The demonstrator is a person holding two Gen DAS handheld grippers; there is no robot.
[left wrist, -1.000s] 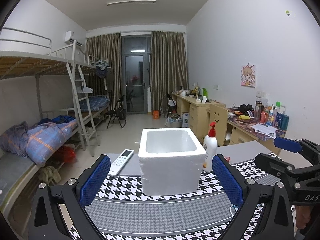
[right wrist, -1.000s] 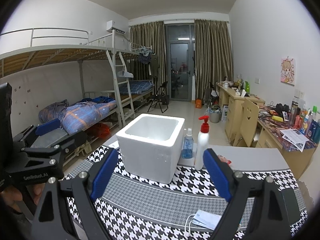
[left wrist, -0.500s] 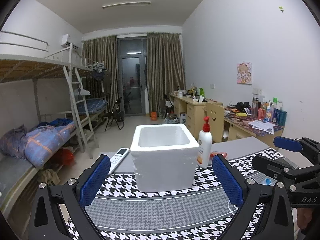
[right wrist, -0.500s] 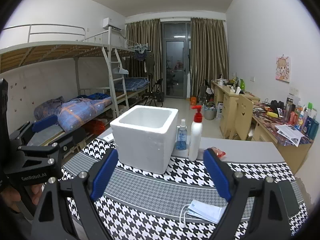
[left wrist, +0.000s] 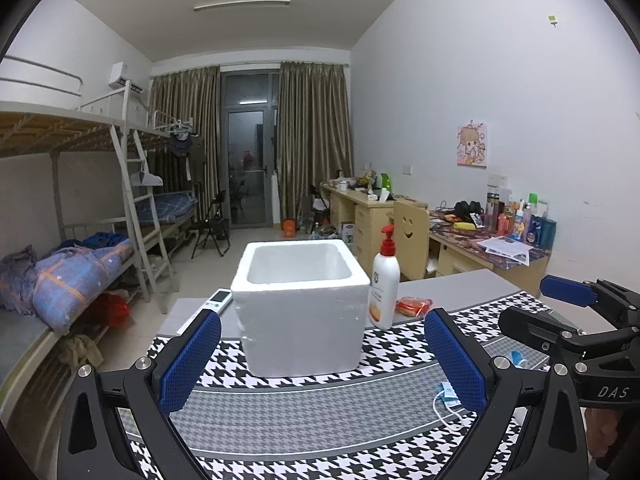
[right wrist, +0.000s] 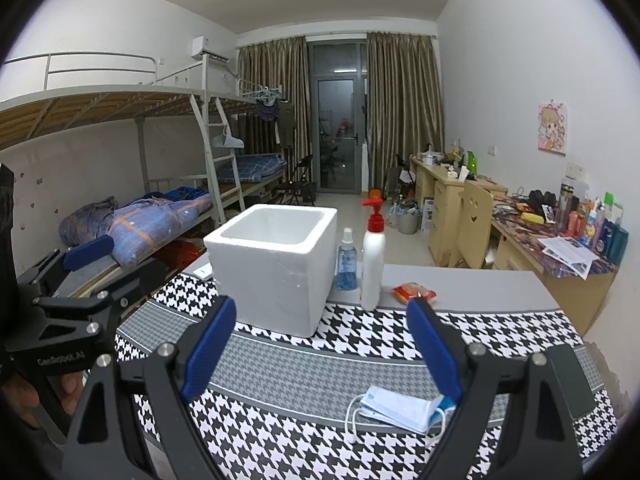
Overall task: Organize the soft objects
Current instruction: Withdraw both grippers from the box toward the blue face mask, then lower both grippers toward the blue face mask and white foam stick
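A white foam box (left wrist: 300, 308) stands open-topped on the houndstooth table mat (left wrist: 320, 420); it also shows in the right wrist view (right wrist: 276, 268). A folded blue face mask (right wrist: 400, 410) with white ear loops lies on the mat, just inside my right gripper's right finger; its edge shows in the left wrist view (left wrist: 446, 396). My left gripper (left wrist: 320, 364) is open and empty, short of the box. My right gripper (right wrist: 322, 356) is open and empty above the mat. Each gripper shows at the edge of the other's view.
A white pump bottle (right wrist: 373, 264) with a red top and a small blue spray bottle (right wrist: 346, 260) stand right of the box. A red packet (right wrist: 414, 292) lies behind them. A remote (left wrist: 218, 300) lies left of the box. A dark phone (right wrist: 570, 380) lies at the mat's right edge.
Both grippers have drawn back and tilted so the box looks smaller and farther. The face mask has come fully into the right wrist view. Both grippers stay open.
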